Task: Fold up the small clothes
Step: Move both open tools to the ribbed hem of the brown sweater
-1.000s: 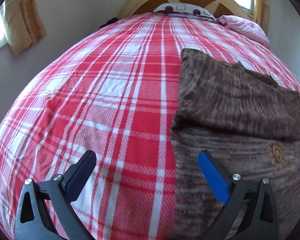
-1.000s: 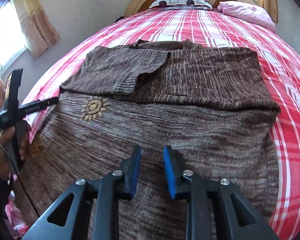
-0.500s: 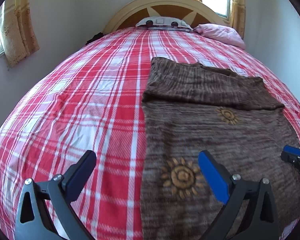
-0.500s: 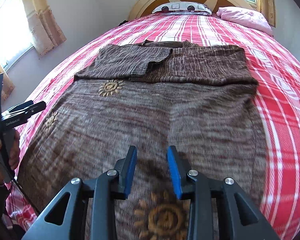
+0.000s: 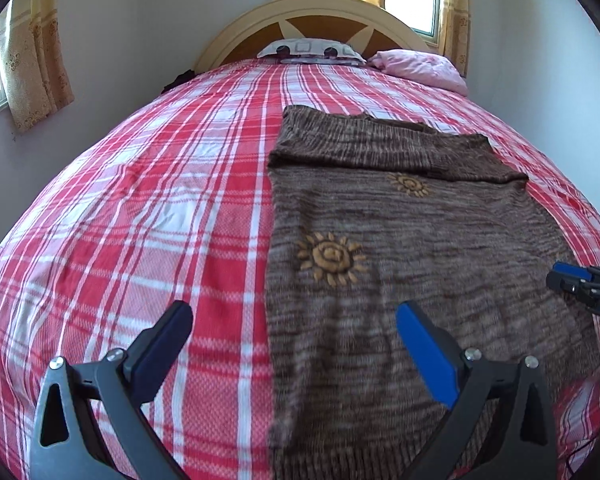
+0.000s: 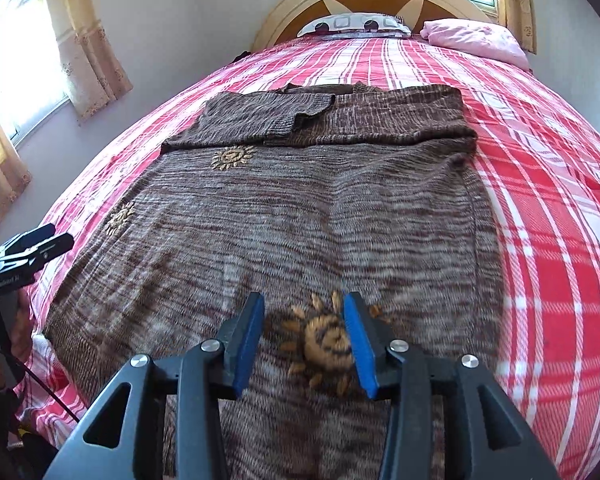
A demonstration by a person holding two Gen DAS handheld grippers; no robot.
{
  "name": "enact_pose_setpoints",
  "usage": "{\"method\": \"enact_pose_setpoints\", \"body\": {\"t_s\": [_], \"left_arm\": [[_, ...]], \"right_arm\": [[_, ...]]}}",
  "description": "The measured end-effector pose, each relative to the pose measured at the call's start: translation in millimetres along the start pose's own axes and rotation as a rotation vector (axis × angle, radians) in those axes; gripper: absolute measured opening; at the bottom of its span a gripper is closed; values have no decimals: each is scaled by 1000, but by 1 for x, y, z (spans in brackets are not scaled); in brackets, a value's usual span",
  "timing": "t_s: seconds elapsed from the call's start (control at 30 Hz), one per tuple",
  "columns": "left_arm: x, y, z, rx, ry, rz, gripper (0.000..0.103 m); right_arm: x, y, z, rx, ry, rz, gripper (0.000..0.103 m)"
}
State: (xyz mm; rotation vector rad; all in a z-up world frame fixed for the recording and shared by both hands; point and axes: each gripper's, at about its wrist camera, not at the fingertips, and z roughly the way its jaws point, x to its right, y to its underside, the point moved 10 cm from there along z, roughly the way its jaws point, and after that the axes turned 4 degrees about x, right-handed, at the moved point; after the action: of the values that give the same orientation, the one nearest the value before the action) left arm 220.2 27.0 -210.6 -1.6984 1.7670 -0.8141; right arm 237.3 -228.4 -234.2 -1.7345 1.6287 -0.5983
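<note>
A brown knitted sweater (image 5: 420, 248) (image 6: 300, 208) with orange sun motifs lies flat on the red plaid bed, both sleeves folded across its far end. My left gripper (image 5: 296, 332) stands wide open above the sweater's left edge, one finger over the bedspread, the other over the knit, nothing between them. My right gripper (image 6: 304, 320) hovers over the near part of the sweater above a sun motif (image 6: 328, 340); its jaws are opening and hold nothing. In the left wrist view the right gripper's tip shows at the right edge.
The red and white plaid bedspread (image 5: 140, 208) covers the whole bed. A patterned pillow (image 6: 354, 26) and a pink pillow (image 6: 476, 38) lie by the wooden headboard (image 5: 320, 20). Curtained windows are at left and behind. A hand (image 6: 4, 320) holds the left gripper at the bed's near left corner.
Both grippers have drawn back toward the foot of the bed, so more of the sweater's lower part shows. The right gripper's jaws have spread wider.
</note>
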Motion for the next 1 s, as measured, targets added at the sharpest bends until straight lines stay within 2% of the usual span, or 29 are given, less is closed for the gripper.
{"method": "enact_pose_setpoints", "body": {"t_s": [0.23, 0.7, 1.0], "left_arm": [[-5, 28, -4, -32, -7, -5, 103], [7, 57, -7, -69, 13, 33, 103], [9, 68, -12, -78, 42, -20, 103]], "right_arm": [[3, 16, -15, 8, -2, 15, 43], [5, 46, -40, 16, 7, 23, 44], [8, 59, -53, 21, 5, 53, 44]]}}
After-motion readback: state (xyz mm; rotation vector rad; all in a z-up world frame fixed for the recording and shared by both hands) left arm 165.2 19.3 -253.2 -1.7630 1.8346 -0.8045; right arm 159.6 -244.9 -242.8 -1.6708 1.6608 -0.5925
